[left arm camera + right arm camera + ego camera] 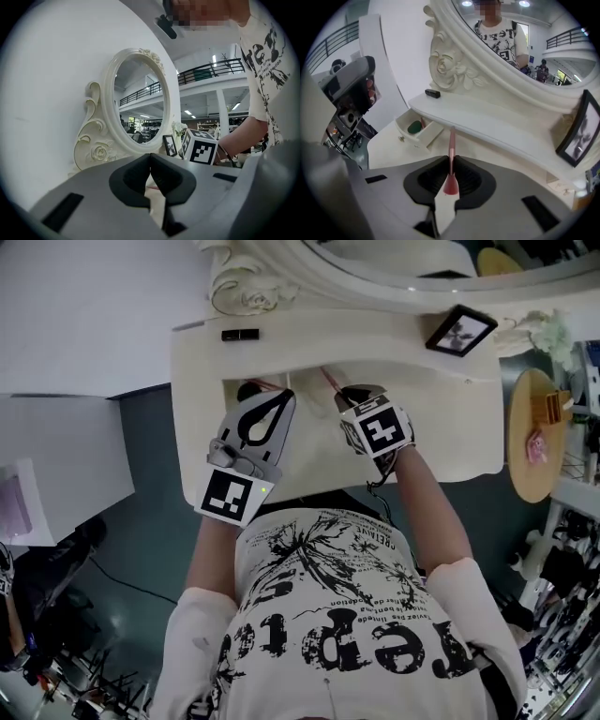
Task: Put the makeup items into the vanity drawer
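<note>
head view: the left gripper (274,401) and right gripper (354,395) were side by side above the vanity (441,427). a black tube (240,335) lay on its far shelf.

left gripper view: the jaws were pressed together with nothing seen between them, facing the mirror (140,103).

right gripper view: the jaws pinched a slim pink makeup stick (452,145) near its wider end. the open drawer (405,134) sat far left, apart from the stick, with a green item (414,126) inside.

the step looked like carrying the stick to the drawer. next it would need to go left over the opening, then the jaws would part.
</note>
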A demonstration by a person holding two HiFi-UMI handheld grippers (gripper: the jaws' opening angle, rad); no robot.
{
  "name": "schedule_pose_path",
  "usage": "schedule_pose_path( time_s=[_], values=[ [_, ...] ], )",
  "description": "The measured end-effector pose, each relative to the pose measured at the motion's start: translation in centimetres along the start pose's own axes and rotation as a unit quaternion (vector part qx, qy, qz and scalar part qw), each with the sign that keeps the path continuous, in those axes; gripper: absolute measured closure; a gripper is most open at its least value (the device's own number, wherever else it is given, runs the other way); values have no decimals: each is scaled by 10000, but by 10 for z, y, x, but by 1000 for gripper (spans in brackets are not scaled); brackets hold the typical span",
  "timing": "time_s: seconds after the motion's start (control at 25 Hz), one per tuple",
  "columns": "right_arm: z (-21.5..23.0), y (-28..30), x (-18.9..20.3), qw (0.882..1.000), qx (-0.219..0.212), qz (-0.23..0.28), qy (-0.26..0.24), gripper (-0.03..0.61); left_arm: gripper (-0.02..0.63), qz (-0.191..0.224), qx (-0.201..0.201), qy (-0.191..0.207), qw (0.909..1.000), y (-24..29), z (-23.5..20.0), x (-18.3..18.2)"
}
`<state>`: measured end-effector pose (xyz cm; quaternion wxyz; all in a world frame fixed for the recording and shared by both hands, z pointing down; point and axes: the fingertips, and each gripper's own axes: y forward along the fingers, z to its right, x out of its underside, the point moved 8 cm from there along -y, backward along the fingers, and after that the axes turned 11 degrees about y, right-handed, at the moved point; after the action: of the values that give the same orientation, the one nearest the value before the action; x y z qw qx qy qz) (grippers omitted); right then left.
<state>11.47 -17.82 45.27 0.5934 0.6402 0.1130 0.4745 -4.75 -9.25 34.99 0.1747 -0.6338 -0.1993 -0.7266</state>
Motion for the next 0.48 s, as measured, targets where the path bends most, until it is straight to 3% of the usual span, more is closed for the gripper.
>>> schedule_pose_path(
  time_s=[0.48],
  values=[
    [-71,7,-35,9885,-710,166,-1325,517,600,-154,-799,117,9966,-59,-9,-3]
  ],
)
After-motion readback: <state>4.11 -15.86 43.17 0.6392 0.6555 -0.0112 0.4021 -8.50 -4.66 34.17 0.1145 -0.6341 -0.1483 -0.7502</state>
